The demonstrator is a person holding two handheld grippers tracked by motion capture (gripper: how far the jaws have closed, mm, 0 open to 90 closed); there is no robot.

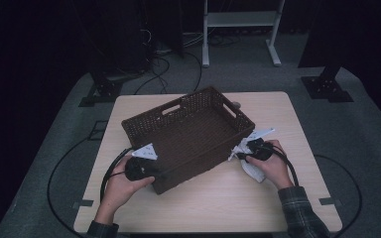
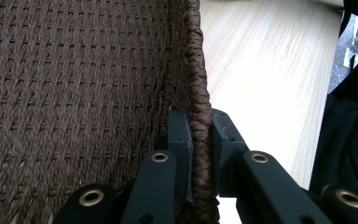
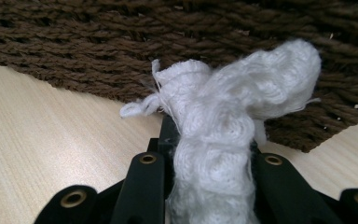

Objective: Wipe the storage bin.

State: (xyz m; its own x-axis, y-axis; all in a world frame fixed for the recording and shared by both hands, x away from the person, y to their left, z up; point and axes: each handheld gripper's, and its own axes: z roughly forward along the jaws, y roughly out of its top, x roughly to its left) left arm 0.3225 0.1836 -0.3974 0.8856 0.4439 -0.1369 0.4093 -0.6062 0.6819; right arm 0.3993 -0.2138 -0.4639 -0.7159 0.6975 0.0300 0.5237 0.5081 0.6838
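Right gripper view: the right gripper [image 3: 209, 154] has its fingers [image 3: 144, 186] pinched on a white knitted cloth [image 3: 223, 126], soft and bunched, held low over the pale wood-grain bench [image 3: 51, 154] just beside the basket [image 3: 168, 42]. Left gripper view: the left gripper [image 2: 200, 154] clamps the rope-like braided rim of that dark brown woven basket between its fingers [image 2: 179, 140], steadying it. The step in hand looks like loading the cloth; next it likely needs lifting clear over the stiff rectangular wall, then release inside, where the basket appears empty.
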